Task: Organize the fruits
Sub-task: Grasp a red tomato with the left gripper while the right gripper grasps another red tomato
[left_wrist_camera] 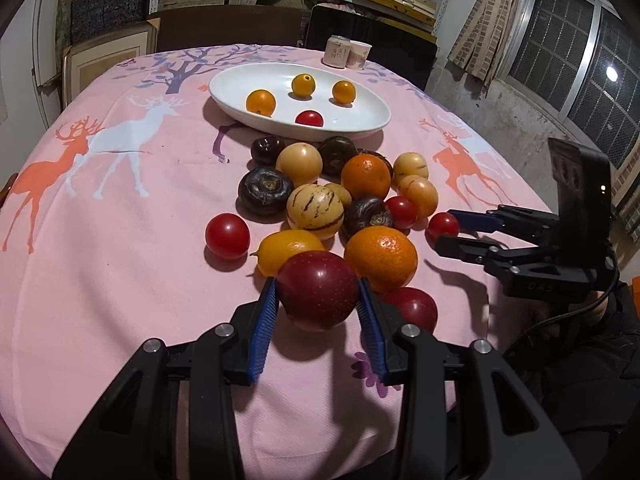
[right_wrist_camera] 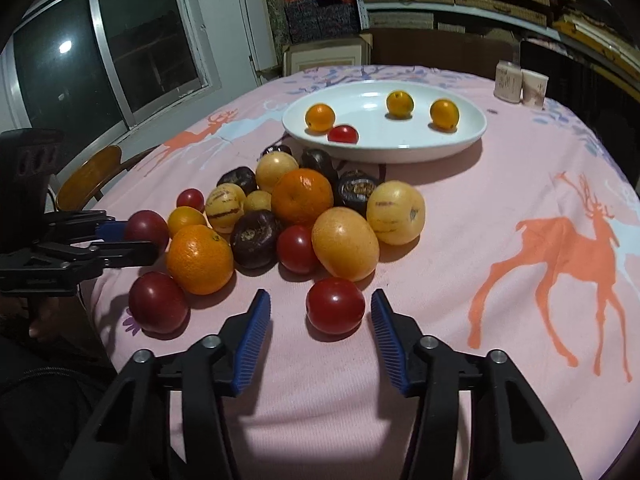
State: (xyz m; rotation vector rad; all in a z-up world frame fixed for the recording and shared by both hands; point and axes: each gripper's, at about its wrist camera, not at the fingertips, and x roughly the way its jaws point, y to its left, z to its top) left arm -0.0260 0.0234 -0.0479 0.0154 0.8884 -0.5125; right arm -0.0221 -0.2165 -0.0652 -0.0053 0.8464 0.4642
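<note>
- Black plastic fingers with ribbed blue pads: my left gripper (left_wrist_camera: 318,312) clamps a smooth, speckled dark-red round plum (left_wrist_camera: 318,290) at the near edge of the fruit pile.
- My right gripper (right_wrist_camera: 320,320) stands apart around a glossy red cherry tomato (right_wrist_camera: 335,305) on the cloth; the right-hand pad is just beside its skin, the left one clear of it.
- Beyond the pile, a glazed white oval dish (right_wrist_camera: 400,148) holds three small orange fruits and one red tomato.
- All of it rests on my soft pink deer-print tablecloth (left_wrist_camera: 120,264).
</note>
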